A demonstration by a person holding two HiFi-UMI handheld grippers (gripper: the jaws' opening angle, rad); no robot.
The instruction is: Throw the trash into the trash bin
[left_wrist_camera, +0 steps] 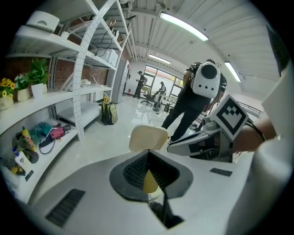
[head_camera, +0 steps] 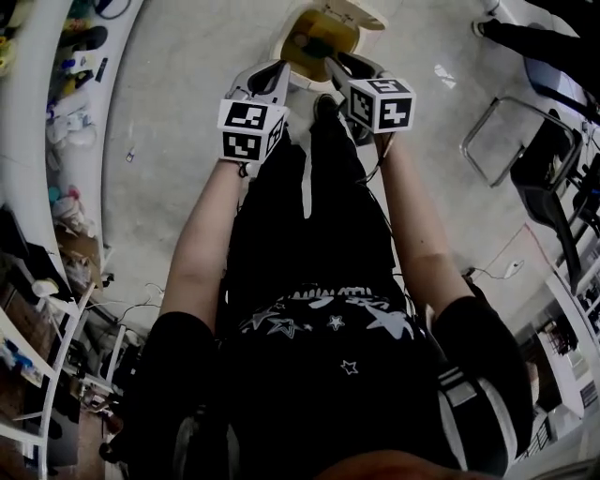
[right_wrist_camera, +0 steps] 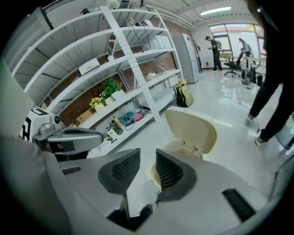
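A cream trash bin (head_camera: 302, 58) stands on the floor with its lid (head_camera: 349, 11) swung up; something yellow and green lies inside it. Both grippers hang just above its near rim. My left gripper (head_camera: 279, 69) has its dark ribbed pads meeting at the tips (left_wrist_camera: 148, 154), with nothing visible between them; the bin lid (left_wrist_camera: 148, 137) shows right behind. My right gripper (head_camera: 334, 66) stands open (right_wrist_camera: 148, 166), its pads apart and empty, and the bin's rim (right_wrist_camera: 180, 148) and lid (right_wrist_camera: 190, 129) lie just past them. No loose trash is in view.
Curved white shelves (head_camera: 56, 112) with small items run along the left. A metal-framed chair (head_camera: 530, 155) stands at the right. A green backpack (right_wrist_camera: 183, 94) leans by the shelving. A person (left_wrist_camera: 197, 98) stands close behind the bin.
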